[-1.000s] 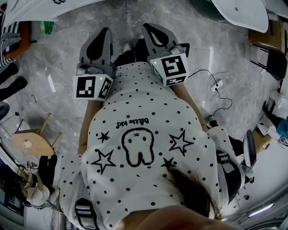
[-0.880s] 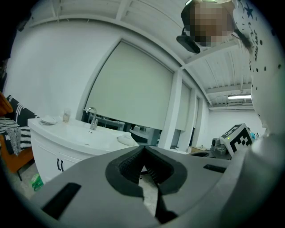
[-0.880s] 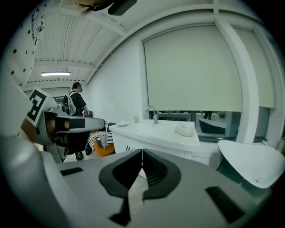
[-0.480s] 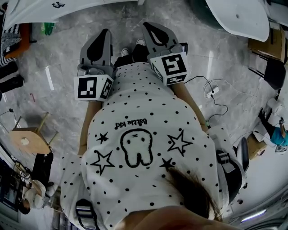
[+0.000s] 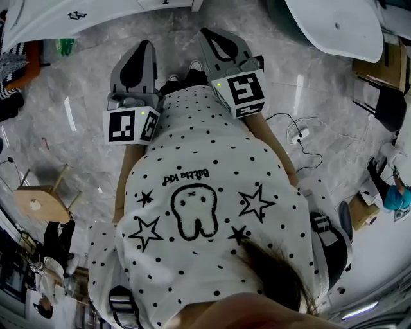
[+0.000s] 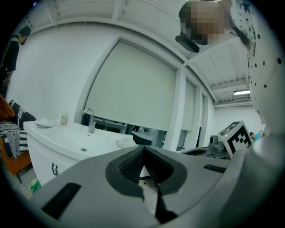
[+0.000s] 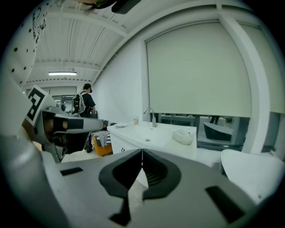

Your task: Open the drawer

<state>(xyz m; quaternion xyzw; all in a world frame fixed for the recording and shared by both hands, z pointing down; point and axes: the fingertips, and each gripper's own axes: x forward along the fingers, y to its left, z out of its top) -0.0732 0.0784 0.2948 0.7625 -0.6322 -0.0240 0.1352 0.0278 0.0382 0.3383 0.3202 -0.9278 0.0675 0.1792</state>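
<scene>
Plainly, the person stands on a marbled floor (image 5: 83, 154) with both forearms pushed forward from a dotted shirt (image 5: 205, 160), so that the two grippers ride side by side ahead of the body. The left gripper (image 5: 151, 45) points almost level. The right gripper (image 5: 205, 32), just beside it, dips a little more, and its marker cube (image 5: 243, 94) sits turned at a slight angle. In its own view the left gripper (image 6: 143, 149) has its ribbed pads pressed together at the tips with nothing between them. The right gripper (image 7: 142, 151) is likewise closed and empty. A white vanity (image 6: 67, 138) with a faucet (image 6: 89, 119) lies ahead, low and to the left in the left gripper view and just beyond the closed tips in the right gripper view (image 7: 147, 133), well apart from both grippers. On its front a small dark handle (image 6: 54, 169) shows. The panel it sits on is probably the drawer (image 6: 42, 160), though at this range no seam can be made out. That front looks flush with the cabinet, not pulled out. In the head view the vanity's top (image 5: 64, 19) runs along the upper left edge. A wooden stool (image 5: 38, 199) stands to the left and a cable (image 5: 298, 138) trails over the floor to the right.
</scene>
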